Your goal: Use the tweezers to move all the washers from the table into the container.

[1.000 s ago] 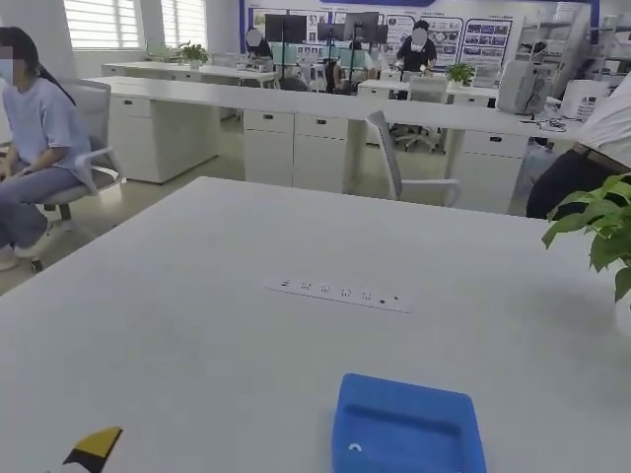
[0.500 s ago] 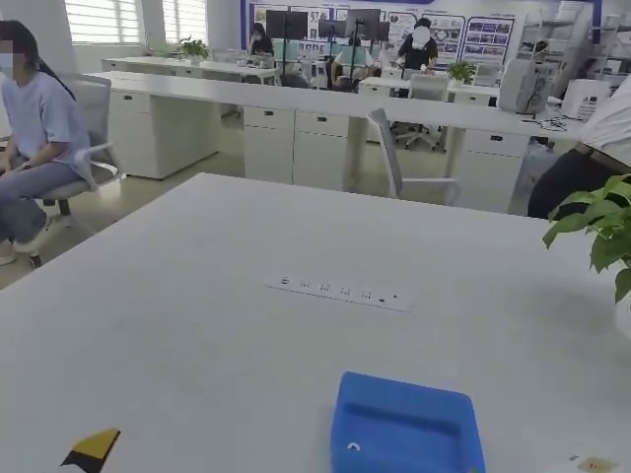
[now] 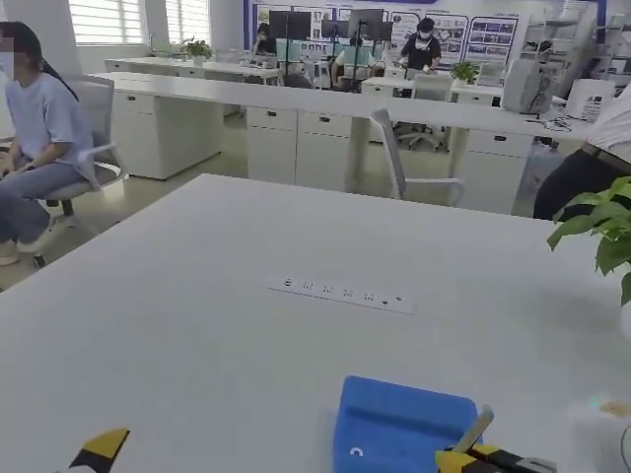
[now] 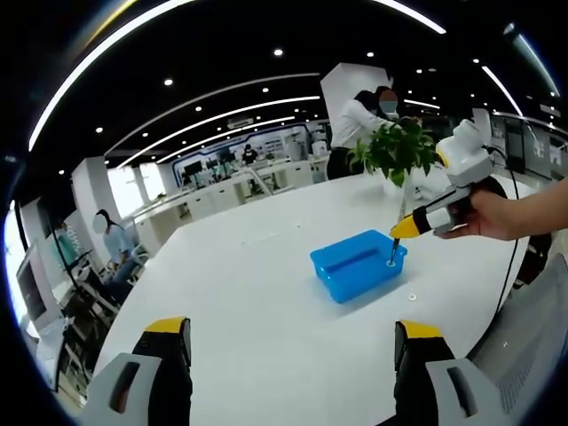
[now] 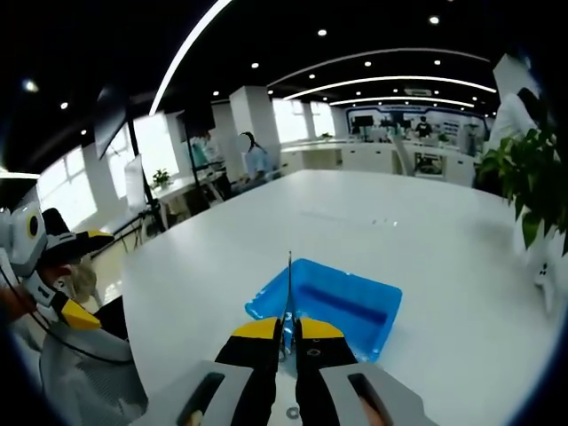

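Right claw (image 5: pixel 288 330) grips tweezers (image 5: pixel 289 284) over the container (image 5: pixel 351 306) ahead.
Left claw (image 4: pixel 293 328) spread wide; its view shows a washer (image 4: pixel 411 295) beside the container.

Your headset looks forward over the blue container (image 3: pixel 404 424), low in frame. Left gripper view faces it from well back; right gripper view faces it from close by.

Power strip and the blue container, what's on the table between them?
Nothing. In the head view, the table between the power strip and the container is bare.
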